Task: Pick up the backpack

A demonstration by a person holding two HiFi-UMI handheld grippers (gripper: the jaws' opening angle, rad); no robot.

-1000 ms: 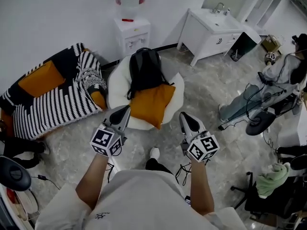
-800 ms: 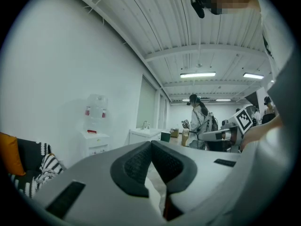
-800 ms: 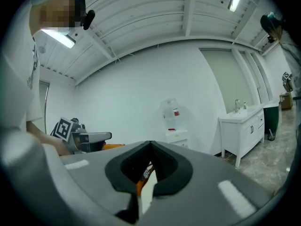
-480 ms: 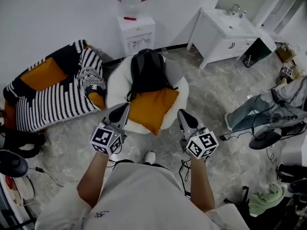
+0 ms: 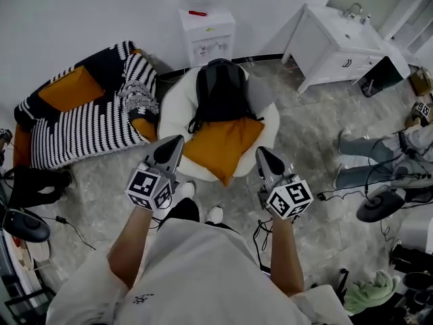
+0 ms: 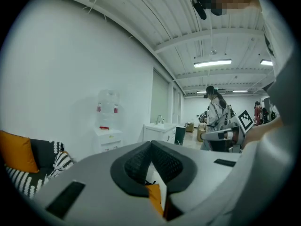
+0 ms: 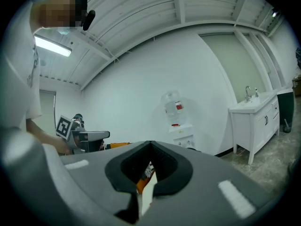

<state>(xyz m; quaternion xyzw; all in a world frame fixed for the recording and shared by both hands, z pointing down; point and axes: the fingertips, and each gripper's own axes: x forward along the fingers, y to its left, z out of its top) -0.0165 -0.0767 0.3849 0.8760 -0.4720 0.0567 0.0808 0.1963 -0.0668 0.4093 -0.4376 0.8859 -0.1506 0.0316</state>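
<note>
A black backpack [image 5: 221, 92] leans upright at the back of a round white chair [image 5: 170, 107], above an orange cushion [image 5: 222, 145]. My left gripper [image 5: 173, 143] hovers over the chair's near left rim, shut and empty. My right gripper [image 5: 262, 154] hovers off the chair's near right rim, also shut and empty. Both stay short of the backpack. In the left gripper view the shut jaws hide the backpack; only a strip of the orange cushion [image 6: 155, 196] shows through the jaws. The right gripper view shows the cushion [image 7: 142, 182] the same way.
A striped sofa with orange pillows [image 5: 84, 120] stands left of the chair. A water dispenser [image 5: 206, 32] is behind it, a white sink cabinet [image 5: 342, 36] at back right. A seated person [image 5: 389, 158], cables and office chairs fill the right side.
I have stepped closer to the chair. Both grippers, still shut, now hang nearer its front rim, and the backpack appears larger and lower in the head view.
</note>
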